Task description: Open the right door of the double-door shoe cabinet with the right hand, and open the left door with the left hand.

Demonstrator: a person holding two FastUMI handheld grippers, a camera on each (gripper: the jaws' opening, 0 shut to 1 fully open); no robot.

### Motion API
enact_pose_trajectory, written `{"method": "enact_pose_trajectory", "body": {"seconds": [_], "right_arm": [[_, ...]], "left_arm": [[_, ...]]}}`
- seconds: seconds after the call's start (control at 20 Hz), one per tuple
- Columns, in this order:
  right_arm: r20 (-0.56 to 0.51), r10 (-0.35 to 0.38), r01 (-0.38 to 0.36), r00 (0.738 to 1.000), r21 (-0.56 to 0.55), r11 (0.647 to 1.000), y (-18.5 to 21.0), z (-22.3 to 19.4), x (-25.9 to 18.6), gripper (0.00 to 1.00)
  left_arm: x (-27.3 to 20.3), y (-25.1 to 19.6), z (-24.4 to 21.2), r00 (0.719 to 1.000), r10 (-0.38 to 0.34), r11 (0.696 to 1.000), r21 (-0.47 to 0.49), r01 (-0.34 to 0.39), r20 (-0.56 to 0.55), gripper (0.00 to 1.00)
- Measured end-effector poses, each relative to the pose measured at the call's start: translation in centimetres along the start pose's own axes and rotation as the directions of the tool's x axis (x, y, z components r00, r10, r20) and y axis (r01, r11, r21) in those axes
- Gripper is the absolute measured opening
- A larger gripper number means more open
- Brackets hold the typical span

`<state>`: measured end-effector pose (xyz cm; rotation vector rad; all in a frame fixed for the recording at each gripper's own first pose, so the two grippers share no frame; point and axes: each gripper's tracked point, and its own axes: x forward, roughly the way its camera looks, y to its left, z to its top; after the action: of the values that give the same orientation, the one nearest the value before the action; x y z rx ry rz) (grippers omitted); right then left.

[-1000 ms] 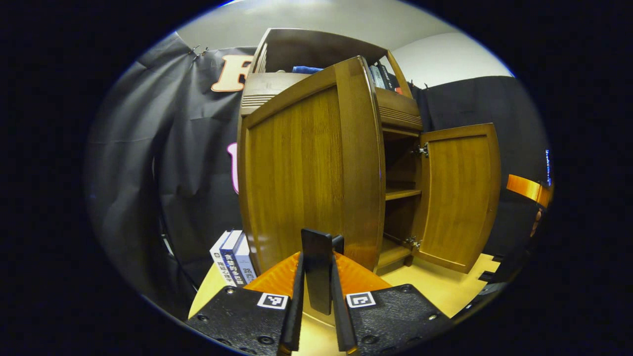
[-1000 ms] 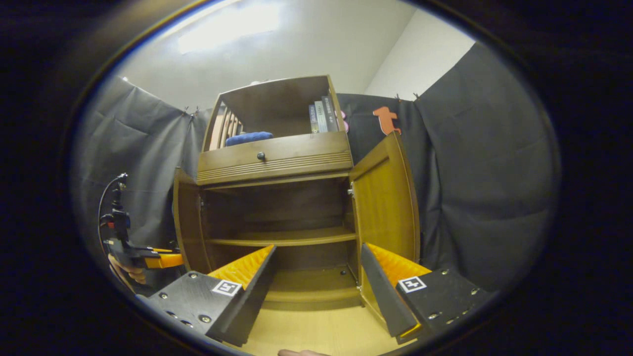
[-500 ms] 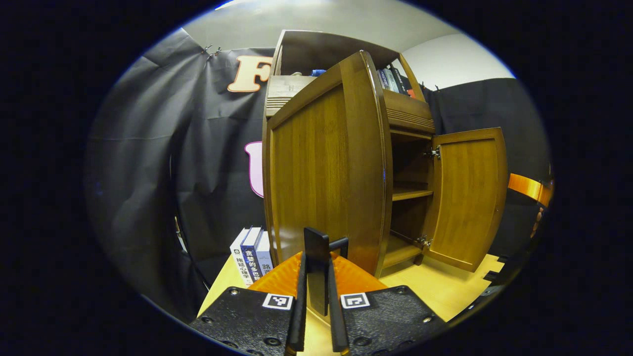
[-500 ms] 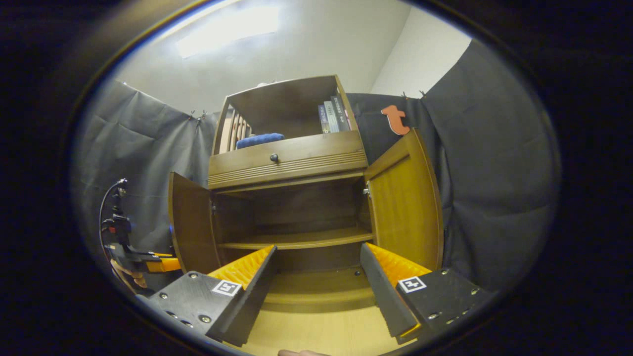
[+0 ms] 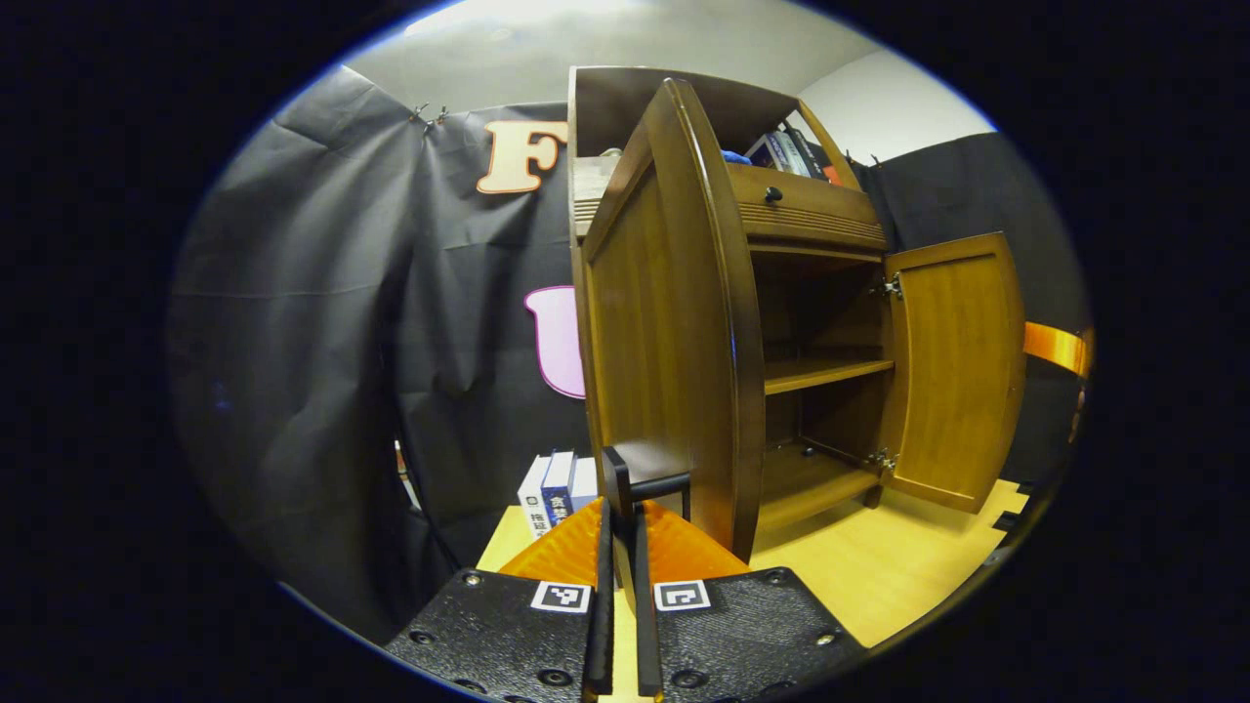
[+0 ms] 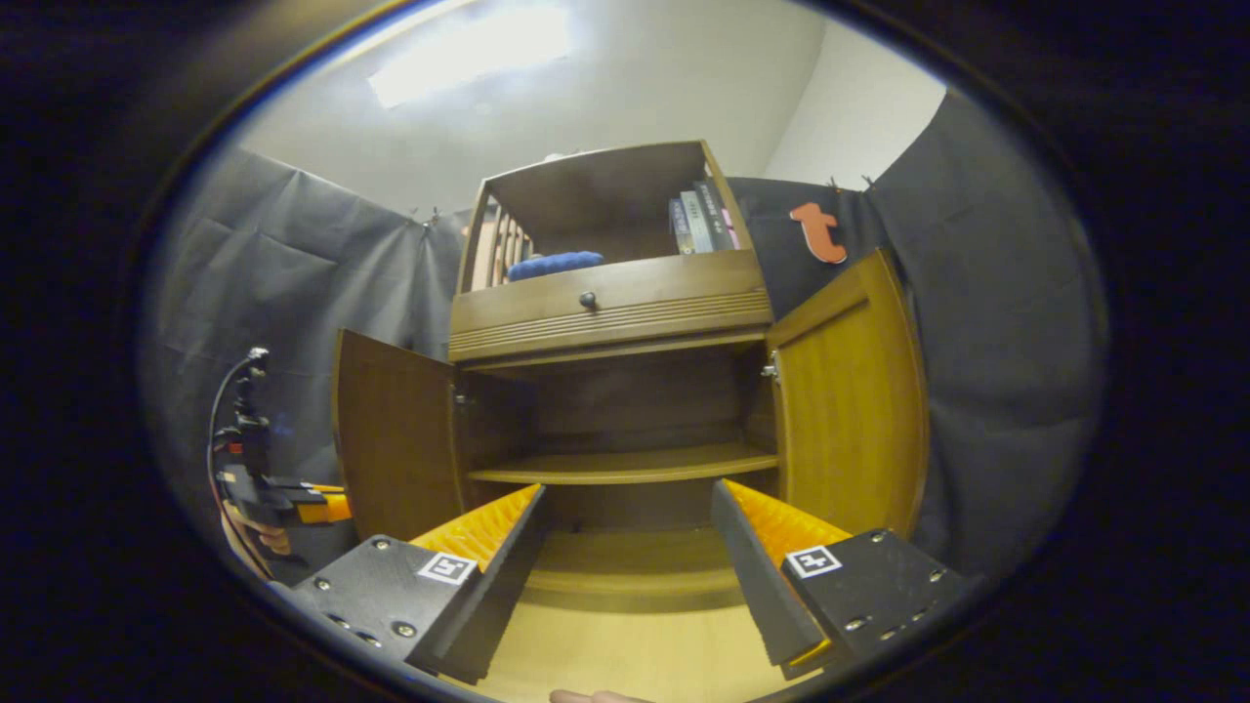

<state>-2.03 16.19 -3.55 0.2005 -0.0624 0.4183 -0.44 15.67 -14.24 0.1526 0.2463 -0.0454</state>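
Note:
The wooden shoe cabinet (image 5: 811, 210) stands with both lower doors swung out. In the left gripper view the left door (image 5: 654, 322) is seen nearly edge-on, and my left gripper (image 5: 622, 532) is shut on its dark handle (image 5: 618, 471). The right door (image 5: 962, 371) hangs wide open at the far side. In the right gripper view my right gripper (image 6: 625, 547) stands open in front of the bare lower shelves (image 6: 625, 467), touching nothing. There the left door (image 6: 391, 449) and right door (image 6: 850, 410) flank the opening, and the left gripper (image 6: 293, 503) shows far left in a hand.
Several books (image 5: 557, 488) stand on the light wooden floor (image 5: 879, 576) left of the cabinet. A drawer with a dark knob (image 6: 588, 300) sits above the doors. The top shelf holds books (image 6: 698, 220) and a blue bundle (image 6: 555, 264). Black cloth walls surround the booth.
The left door has swung further open with my left gripper shut on its handle. The right gripper has stayed open before the cabinet; its view has drifted slightly left.

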Motion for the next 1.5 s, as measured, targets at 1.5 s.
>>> {"method": "enact_pose_trajectory", "body": {"seconds": [1.5], "right_arm": [[0.007, -0.06, 0.06, 0.998, -0.032, 0.998, -1.4, 0.0, -1.3, 0.99]], "left_arm": [[-7.0, 3.3, 1.5, 0.993, 0.039, 0.993, -0.116, -0.026, 0.114, 0.12]]}}
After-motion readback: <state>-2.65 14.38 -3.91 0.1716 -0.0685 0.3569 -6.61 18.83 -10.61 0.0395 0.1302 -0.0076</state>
